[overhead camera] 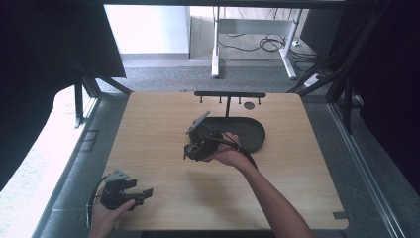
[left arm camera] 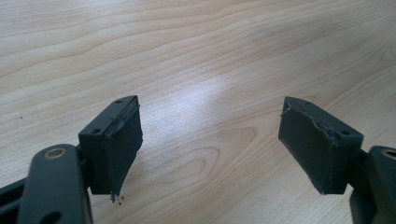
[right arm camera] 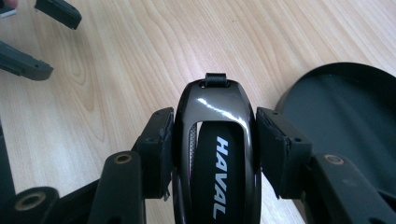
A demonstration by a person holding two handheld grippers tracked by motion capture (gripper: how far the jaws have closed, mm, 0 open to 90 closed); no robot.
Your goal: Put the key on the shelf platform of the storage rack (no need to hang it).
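Right gripper (right arm camera: 212,154) | pinching black HAVAL key fob (right arm camera: 215,140) between both pads (loop end outward) | dark tray (right arm camera: 345,121) just beside | left gripper (left arm camera: 210,144) spread, nothing between.

The right gripper (right arm camera: 212,149) is raised over the middle of the bench, its fingers (right arm camera: 156,149) clamped on a load. The left gripper (left arm camera: 210,149) sits at the bench's near left corner, fingers (left arm camera: 121,144) spread wide.
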